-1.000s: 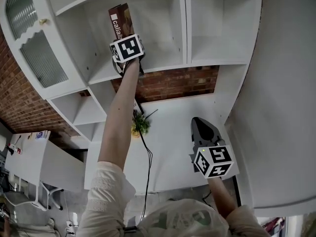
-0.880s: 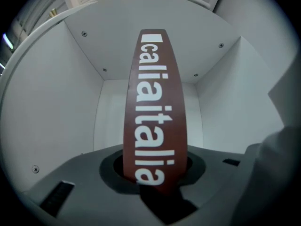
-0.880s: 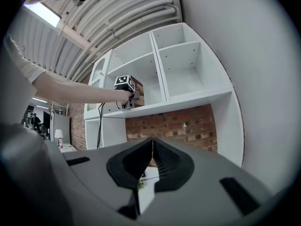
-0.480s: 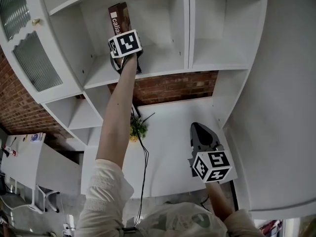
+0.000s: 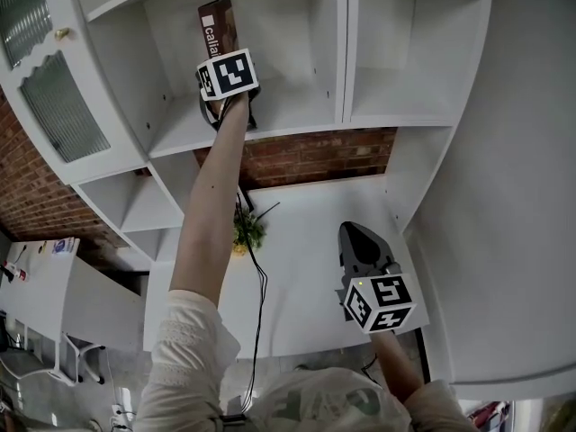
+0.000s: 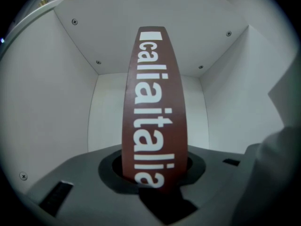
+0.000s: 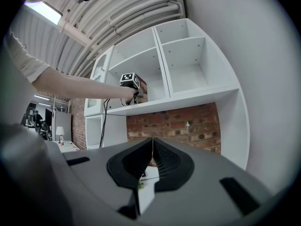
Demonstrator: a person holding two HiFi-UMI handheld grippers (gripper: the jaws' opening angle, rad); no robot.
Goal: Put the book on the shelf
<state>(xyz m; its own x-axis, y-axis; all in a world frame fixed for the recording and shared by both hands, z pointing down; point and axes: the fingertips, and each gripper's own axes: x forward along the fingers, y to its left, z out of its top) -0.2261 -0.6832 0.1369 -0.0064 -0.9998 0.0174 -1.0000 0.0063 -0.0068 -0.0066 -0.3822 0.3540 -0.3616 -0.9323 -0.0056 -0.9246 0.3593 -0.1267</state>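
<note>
Left arm (image 5: 212,210) stretched overhead, the left gripper (image 5: 222,61) clamps the book (image 5: 219,27) upright inside the shelf (image 5: 297,115); the right gripper (image 5: 359,244) hangs low, jaws together, empty.

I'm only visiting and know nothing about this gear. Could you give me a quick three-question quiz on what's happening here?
1. True or false: the right gripper holds the book.
2. The left gripper is: A) shut on the book; B) empty.
3. Fill in: the wall under the shelf unit is made of ____.
Key: 1 false; 2 A; 3 brick.
</note>
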